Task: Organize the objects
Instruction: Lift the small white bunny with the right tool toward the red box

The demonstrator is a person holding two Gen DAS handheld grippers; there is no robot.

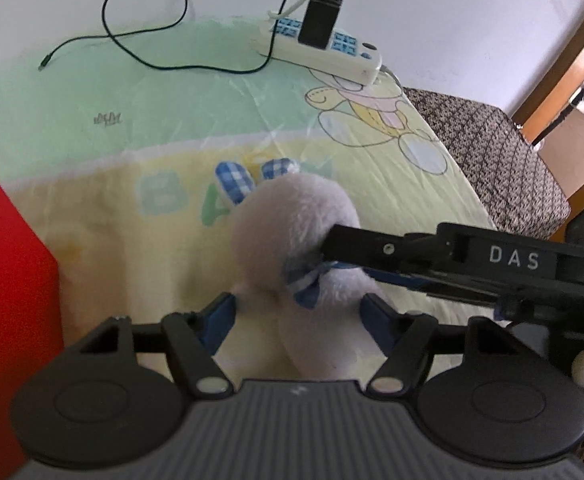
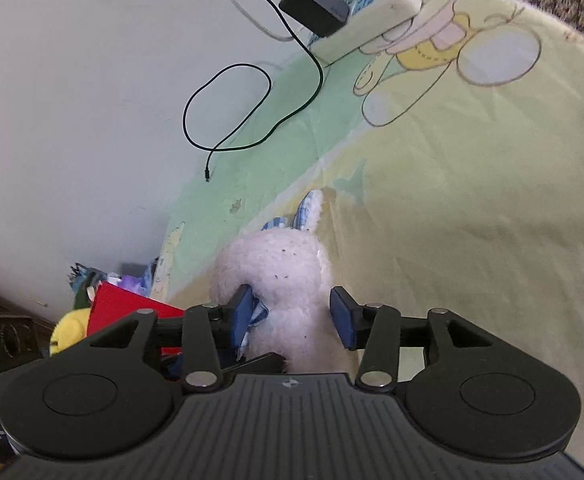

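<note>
left gripper [image 1: 297,316]: clamped on rabbit [image 1: 292,220] | right gripper [image 2: 292,314]: apart, astride rabbit | right view only: yellow toy [image 2: 68,330]

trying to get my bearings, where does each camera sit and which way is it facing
Left wrist: sits on the left gripper, looking down its fingers at the plush rabbit on the cartoon sheet; the right gripper enters from the right.
Right wrist: sits on the right gripper, facing the same rabbit; a red box lies left.
Both share the rabbit, power strip and black cable.
</note>
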